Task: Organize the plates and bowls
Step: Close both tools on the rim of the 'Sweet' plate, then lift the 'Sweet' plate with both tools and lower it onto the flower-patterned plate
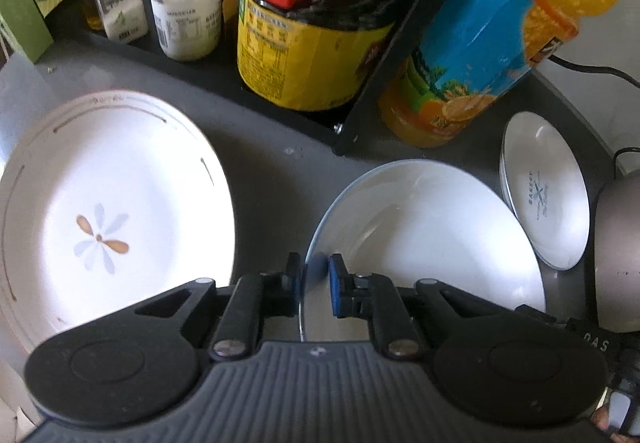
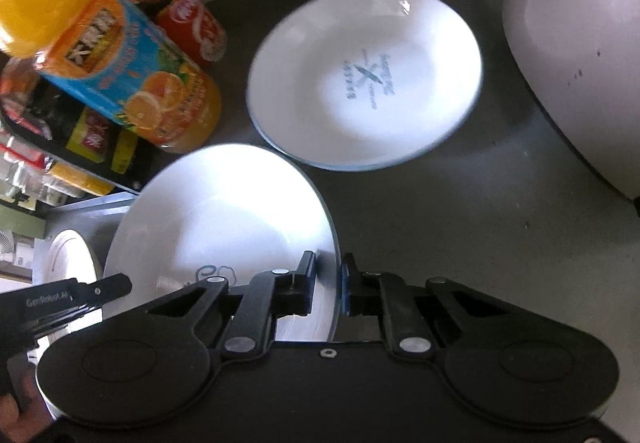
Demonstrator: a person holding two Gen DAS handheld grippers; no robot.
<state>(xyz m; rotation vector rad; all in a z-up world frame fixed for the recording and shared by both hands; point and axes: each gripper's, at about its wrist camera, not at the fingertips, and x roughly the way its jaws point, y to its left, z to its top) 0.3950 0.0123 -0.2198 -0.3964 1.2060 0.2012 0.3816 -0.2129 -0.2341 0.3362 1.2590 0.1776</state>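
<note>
Both grippers pinch one white bowl's rim: left gripper point(image 1: 316, 275) on its left edge, right gripper point(image 2: 328, 279) on its right. Uneven lifting could let the slick rim slip or tilt. Beyond it, the printed bowl stack point(image 2: 364, 83) sits near; flower plate point(image 1: 108, 211) lies left.

The small white bowl point(image 1: 552, 203) bore the printed word "BAKERY" inside. The other tool's body point(image 2: 44, 303) carried "GenRobot.AI". Labels on the juice bottle point(image 2: 132, 83) and sauce bottle point(image 1: 304, 55) were not legible.
</note>
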